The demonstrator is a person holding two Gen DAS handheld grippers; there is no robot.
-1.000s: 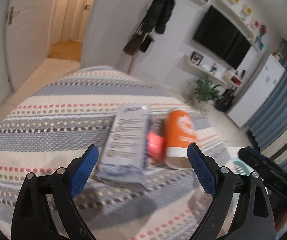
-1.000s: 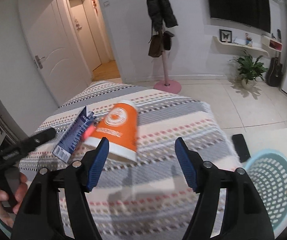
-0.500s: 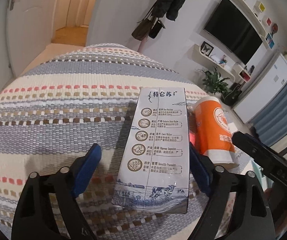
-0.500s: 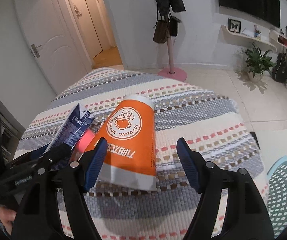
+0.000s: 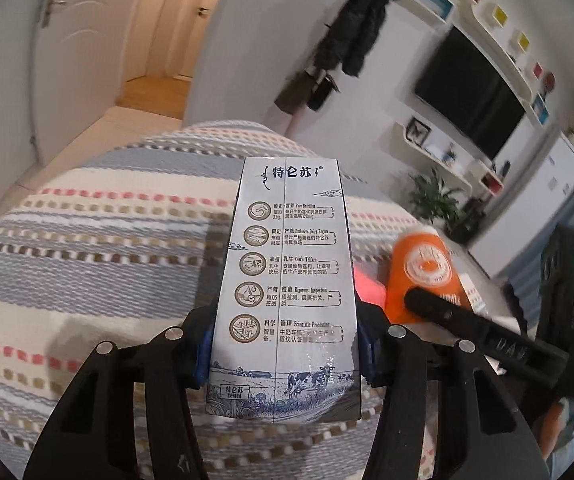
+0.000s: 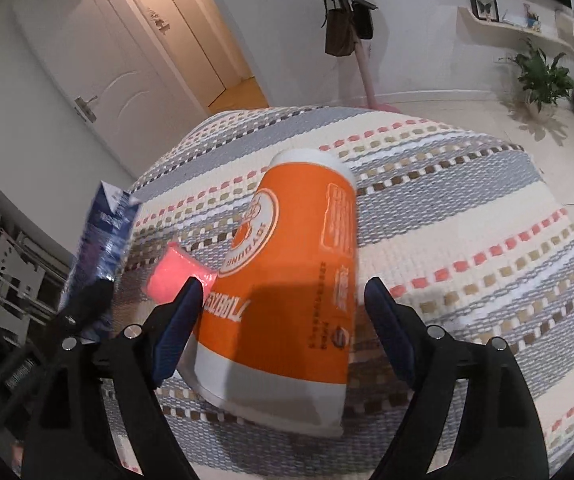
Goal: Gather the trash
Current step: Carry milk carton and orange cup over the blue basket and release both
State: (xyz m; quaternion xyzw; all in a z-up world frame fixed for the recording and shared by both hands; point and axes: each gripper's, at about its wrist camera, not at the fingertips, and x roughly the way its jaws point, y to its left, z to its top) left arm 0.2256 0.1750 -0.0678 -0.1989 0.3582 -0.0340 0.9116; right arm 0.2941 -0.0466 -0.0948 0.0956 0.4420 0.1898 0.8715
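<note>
**Left wrist view: milk carton gripped, orange cup not yet taken**

In the left wrist view the milk carton (image 5: pixel 285 292) is seen between the blue pads of the left gripper (image 5: pixel 283 360). The jaws have just been closing, and the pads now press on both sides of the carton's lower part, so the carton is held. It lies lengthwise over the striped rug (image 5: pixel 87 248), with its far end pointing away from the camera.

Just to the right of the carton a small pink packet (image 6: pixel 179 268) is lying on the rug, and beyond it, further from the carton, the orange cup (image 6: pixel 291 280) is lying on its side. The right gripper (image 6: pixel 279 320) is placed around the cup's wider end. Its jaws have just been opening and stand wide; the left pad is close to the cup wall, while a clear gap is seen at the right pad. The cup is therefore not gripped.

Some risks can be judged. The cup is round and tapered, so it may roll or slip forward out of the pads when they are closed near its rim. The paper wall may also be crushed by a hard squeeze. The pink packet can be pushed away by the left finger of the right gripper. The carton is held only near one end, so it may tilt when lifted.

Whether anything remains inside the carton or the cup cannot be told; the cup's inside is not visible. No bin is seen in either view.
</note>
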